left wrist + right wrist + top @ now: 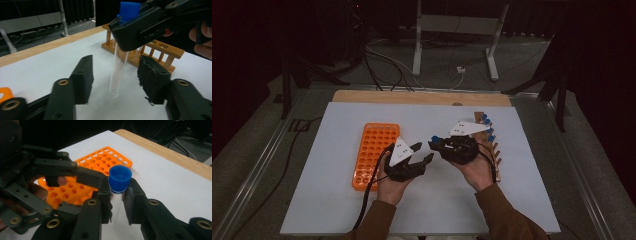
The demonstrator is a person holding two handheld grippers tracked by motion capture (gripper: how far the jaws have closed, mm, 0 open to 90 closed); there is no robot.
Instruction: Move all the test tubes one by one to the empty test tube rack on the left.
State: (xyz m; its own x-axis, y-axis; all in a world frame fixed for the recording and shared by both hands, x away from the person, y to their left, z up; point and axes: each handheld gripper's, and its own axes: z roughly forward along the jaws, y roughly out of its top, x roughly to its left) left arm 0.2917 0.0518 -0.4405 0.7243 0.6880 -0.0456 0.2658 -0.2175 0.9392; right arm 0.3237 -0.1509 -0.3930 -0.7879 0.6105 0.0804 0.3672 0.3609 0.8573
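Clear plastic tube [119,72] with blue cap [120,179], light and slippery: our right gripper [117,202] clamps it under the cap, left gripper [115,78] half-open around its body.

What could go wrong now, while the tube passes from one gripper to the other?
The right gripper grips the clear tube just under its blue cap; the left gripper has not clamped it. Releasing early might drop it on the table. A skewed squeeze could tilt or crack the tube.
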